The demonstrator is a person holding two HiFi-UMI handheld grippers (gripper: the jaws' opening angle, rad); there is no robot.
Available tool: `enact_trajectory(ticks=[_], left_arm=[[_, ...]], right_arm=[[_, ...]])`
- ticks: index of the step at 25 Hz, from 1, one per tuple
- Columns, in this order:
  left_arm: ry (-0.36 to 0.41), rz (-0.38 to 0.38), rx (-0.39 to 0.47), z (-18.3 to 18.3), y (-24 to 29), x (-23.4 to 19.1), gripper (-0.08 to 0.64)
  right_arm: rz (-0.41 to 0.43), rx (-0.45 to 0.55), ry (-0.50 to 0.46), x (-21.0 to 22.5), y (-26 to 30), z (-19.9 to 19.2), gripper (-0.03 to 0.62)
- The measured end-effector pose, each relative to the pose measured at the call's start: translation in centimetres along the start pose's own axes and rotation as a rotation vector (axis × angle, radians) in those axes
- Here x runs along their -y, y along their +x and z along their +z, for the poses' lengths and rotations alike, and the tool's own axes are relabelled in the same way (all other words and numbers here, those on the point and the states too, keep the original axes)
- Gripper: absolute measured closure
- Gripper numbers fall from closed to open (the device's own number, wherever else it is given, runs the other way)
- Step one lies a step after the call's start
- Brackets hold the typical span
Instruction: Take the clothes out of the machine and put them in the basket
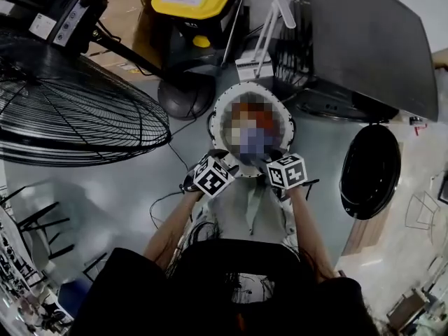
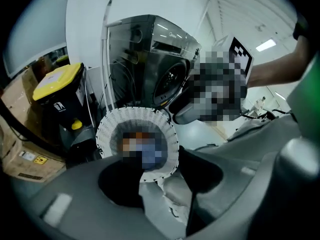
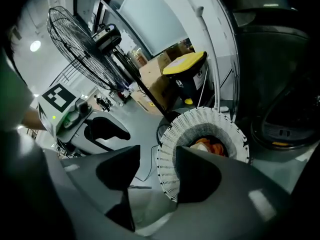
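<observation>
Your left claw (image 2: pixel 162 166) looks closed on a pale garment (image 2: pixel 165 201). Your right claw (image 3: pixel 157 156) stands open, with the same cloth slack between its jaws and unpressed. Both hang just above the basket (image 3: pixel 210 119), over its near rim; orange clothes (image 3: pixel 212 146) lie inside. If you release here, the garment may drape over that rim or slide onto the floor (image 1: pixel 126 187) on your side of the basket. A hanging hem could also catch the cable (image 1: pixel 178 156) beside the basket. The washing machine (image 1: pixel 364 40) stands behind the basket, and its open door (image 1: pixel 369 170) could catch an elbow.
</observation>
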State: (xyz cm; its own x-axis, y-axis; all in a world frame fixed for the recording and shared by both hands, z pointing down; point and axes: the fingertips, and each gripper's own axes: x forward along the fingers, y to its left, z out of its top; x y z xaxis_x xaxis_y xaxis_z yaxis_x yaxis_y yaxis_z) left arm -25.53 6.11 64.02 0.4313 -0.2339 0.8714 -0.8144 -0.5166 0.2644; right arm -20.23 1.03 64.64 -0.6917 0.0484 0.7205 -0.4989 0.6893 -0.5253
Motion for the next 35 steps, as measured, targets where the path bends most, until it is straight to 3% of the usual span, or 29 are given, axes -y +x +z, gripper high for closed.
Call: enact_trajectory(ticks=[12,19,27,35], left_arm=[[-0.036,0.031,0.220,6.2,-4.0,0.5,0.350],[-0.011,0.000,0.267,7.4,-7.4,2.7,0.356],[0.031,0.019,0.306,8.1,-10.1,3.4,0.359],[-0.017,0.082,0.382,8.8,-13.4,4.2,0.364]], right_arm=[[-0.036,0.243,0.011,-2.7,-6.6,4.6,0.380],[-0.079,0.353,0.016,-5.5,-11.6,5.6,0.404],[-0.098,0.402,-0.037,-8.2,-16.0,7.1,0.454],[-0.072,0.439,-0.086,-10.0,-19.5,7.7,0.465]])
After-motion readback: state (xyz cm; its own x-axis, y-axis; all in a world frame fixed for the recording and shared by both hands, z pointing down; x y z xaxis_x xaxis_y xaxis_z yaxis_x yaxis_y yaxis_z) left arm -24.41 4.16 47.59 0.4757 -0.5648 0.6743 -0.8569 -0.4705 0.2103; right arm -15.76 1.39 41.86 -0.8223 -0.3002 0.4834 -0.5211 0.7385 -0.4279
